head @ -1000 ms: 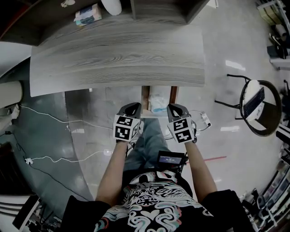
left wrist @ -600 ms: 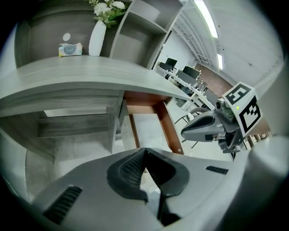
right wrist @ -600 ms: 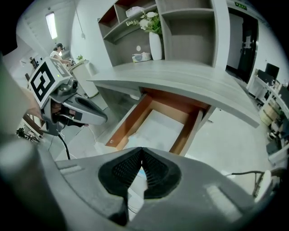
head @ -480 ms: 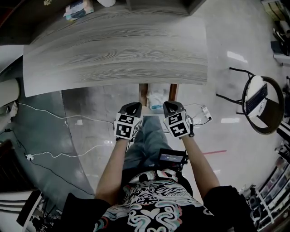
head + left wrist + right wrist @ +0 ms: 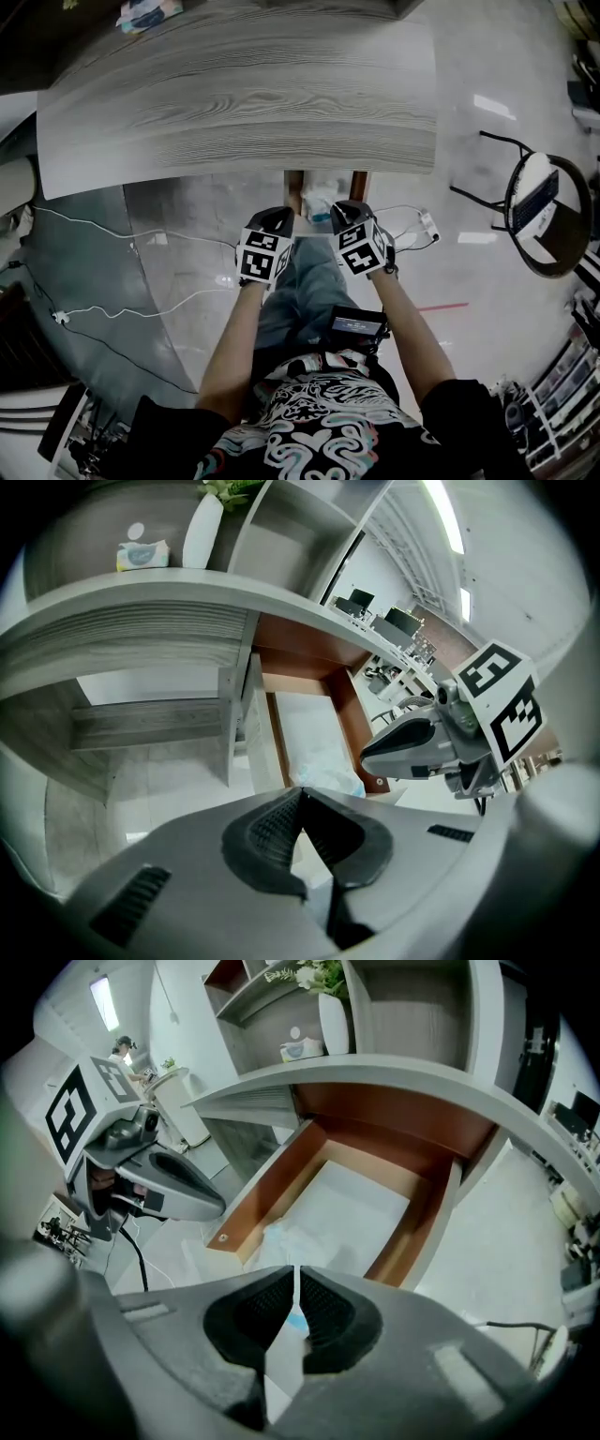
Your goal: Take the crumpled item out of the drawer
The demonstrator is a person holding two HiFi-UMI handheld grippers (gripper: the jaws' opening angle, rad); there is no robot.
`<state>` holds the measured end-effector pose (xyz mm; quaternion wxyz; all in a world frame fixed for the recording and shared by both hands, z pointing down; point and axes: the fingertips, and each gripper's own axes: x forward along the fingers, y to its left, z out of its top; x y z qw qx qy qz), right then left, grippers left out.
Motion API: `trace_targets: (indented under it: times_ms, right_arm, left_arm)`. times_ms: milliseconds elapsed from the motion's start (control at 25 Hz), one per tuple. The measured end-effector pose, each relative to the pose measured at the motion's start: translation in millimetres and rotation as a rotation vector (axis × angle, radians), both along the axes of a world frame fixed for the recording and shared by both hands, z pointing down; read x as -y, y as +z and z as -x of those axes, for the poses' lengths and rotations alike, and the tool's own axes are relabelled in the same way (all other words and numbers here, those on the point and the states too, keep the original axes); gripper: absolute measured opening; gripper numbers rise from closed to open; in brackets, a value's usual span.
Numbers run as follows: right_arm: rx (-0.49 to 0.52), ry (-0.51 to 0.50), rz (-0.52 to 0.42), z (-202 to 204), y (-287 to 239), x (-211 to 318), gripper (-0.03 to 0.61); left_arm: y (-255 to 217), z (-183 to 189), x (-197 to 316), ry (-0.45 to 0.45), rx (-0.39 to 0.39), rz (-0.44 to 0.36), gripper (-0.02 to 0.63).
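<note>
Spanning the upper part of the head view, a grey wood-grain desk (image 5: 234,94) is seen over a pale glossy floor (image 5: 187,244). From under its near edge a drawer (image 5: 293,190) is pulled out, its brown walls (image 5: 272,1185) enclosing a white bottom. A black chair (image 5: 539,220) is placed well to the right, and thin cables (image 5: 112,314) are trailed over the floor at the left.

The left gripper (image 5: 277,217) and the right gripper (image 5: 345,211) are held side by side at the near end of the drawer, a gap being kept between them. In the left gripper view the jaws of the left gripper (image 5: 300,794) are pressed together at the tips, with nothing caught between them. In the right gripper view the jaws of the right gripper (image 5: 295,1279) are brought together to a hairline slit, and nothing is clamped there either.

The crumpled item (image 5: 319,202), pale blue and white, is lying inside the drawer at its near end, on the white bottom (image 5: 291,1241), just beyond both pairs of jaw tips (image 5: 333,778). Whether it is touched by either gripper cannot be told.

On the shelf behind the desk a white vase (image 5: 333,1021) is stood beside a small tissue pack (image 5: 302,1049).
</note>
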<state>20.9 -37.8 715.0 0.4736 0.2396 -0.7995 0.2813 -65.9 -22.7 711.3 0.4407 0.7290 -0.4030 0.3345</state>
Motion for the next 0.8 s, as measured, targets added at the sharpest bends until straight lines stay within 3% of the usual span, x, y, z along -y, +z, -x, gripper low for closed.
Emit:
trace_targets:
  times_ms: [800]
  right_arm:
    - [-0.017,-0.105,0.040,26,26,-1,0.026]
  left_arm:
    - [11,1,-3,-0.047,-0.030,0.057,0.003]
